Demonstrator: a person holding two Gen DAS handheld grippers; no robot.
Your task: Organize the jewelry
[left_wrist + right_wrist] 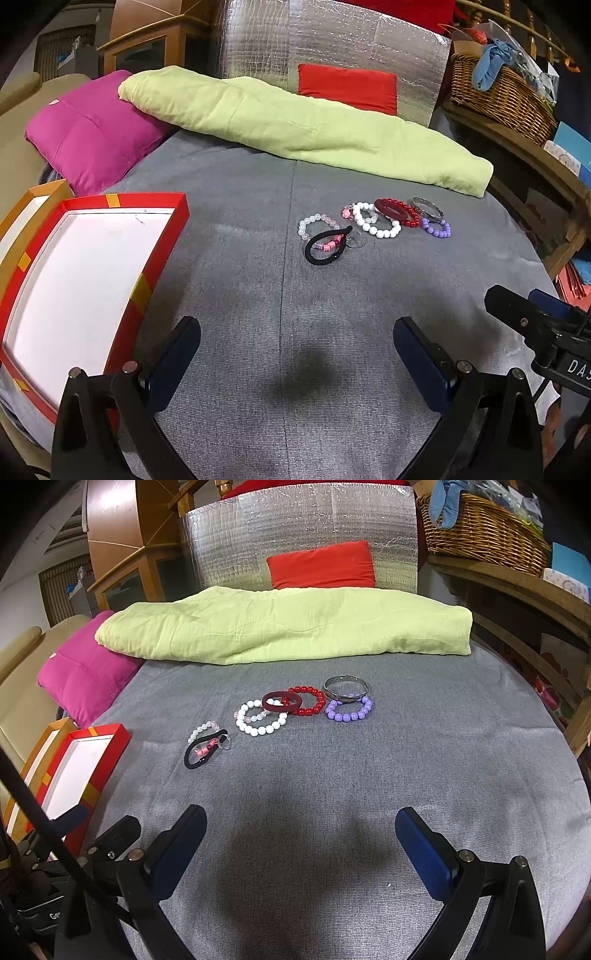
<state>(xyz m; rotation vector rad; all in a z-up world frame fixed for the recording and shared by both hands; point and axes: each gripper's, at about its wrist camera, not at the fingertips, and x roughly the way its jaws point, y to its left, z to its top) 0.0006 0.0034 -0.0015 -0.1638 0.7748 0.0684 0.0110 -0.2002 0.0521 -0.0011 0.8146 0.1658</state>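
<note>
Beaded bracelets (pixel 262 718), bangles (pixel 345 689), black hair tie (pixel 204 749), clustered on grey cloth

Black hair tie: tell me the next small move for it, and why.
Probably advance the open left tool toward the black hair tie. Both tools are empty, it lies nearest of the jewelry pile, and the red box sits empty on the left.

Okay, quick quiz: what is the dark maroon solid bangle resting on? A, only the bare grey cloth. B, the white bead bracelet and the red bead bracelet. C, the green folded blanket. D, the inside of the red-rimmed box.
B: the dark maroon solid bangle lies tilted across the white bead bracelet and the red bead bracelet, overlapping both on the grey cloth.
</note>
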